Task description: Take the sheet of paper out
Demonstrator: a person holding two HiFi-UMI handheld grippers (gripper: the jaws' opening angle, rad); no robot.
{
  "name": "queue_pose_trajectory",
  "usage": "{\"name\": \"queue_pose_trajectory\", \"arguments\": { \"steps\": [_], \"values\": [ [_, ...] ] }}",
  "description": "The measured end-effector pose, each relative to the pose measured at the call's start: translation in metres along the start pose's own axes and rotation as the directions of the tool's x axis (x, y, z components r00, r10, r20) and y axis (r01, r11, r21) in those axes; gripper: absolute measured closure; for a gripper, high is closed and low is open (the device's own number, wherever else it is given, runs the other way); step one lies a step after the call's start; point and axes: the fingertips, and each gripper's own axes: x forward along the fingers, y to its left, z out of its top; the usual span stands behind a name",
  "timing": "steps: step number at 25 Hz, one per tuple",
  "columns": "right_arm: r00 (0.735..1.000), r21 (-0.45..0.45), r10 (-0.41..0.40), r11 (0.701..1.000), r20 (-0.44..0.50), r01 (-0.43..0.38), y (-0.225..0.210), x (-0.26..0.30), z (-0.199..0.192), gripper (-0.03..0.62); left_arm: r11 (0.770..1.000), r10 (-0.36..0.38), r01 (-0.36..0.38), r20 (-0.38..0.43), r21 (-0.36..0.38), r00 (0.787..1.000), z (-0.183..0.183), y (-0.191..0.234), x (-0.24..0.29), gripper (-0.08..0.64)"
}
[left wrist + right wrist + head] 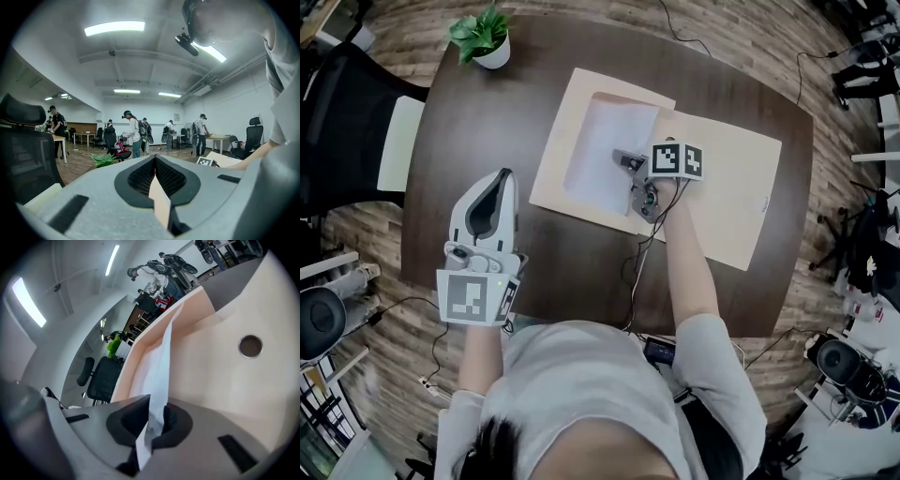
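A tan paper envelope (727,192) lies flat on the dark brown table (487,131). A white sheet of paper (605,141) shows at the envelope's open left end. My right gripper (626,161) is shut on the sheet's near edge. In the right gripper view the sheet (161,362) rises out of the pinched jaws (151,420) against the envelope (220,371). My left gripper (500,178) hovers over the table's front left, apart from the envelope. Its jaws (154,164) are together, with only a thin pale strip in the seam.
A small potted plant (485,37) stands at the table's far left corner. A black office chair (342,122) is at the table's left. A cable (636,262) runs from the right gripper over the near table edge. People and desks fill the room beyond.
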Motion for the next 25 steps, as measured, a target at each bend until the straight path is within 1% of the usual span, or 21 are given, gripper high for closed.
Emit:
{"name": "queue_pose_trajectory", "arguments": {
  "steps": [12, 19, 25],
  "values": [
    [0.992, 0.036, -0.121, 0.992, 0.040, 0.120, -0.031, -0.056, -0.003, 0.578, 0.999, -0.046, 0.046, 0.032, 0.008, 0.998, 0.011, -0.013, 0.000, 0.551],
    [0.978, 0.071, -0.175, 0.983, 0.112, 0.168, -0.045, -0.096, -0.006, 0.578, 0.996, -0.090, 0.089, 0.056, 0.015, 0.994, 0.020, -0.025, -0.001, 0.551],
    [0.961, 0.105, -0.209, 0.976, 0.180, 0.192, -0.053, -0.130, -0.010, 0.578, 0.992, -0.124, 0.123, 0.072, 0.026, 0.990, 0.028, -0.036, -0.004, 0.551]
  ]
}}
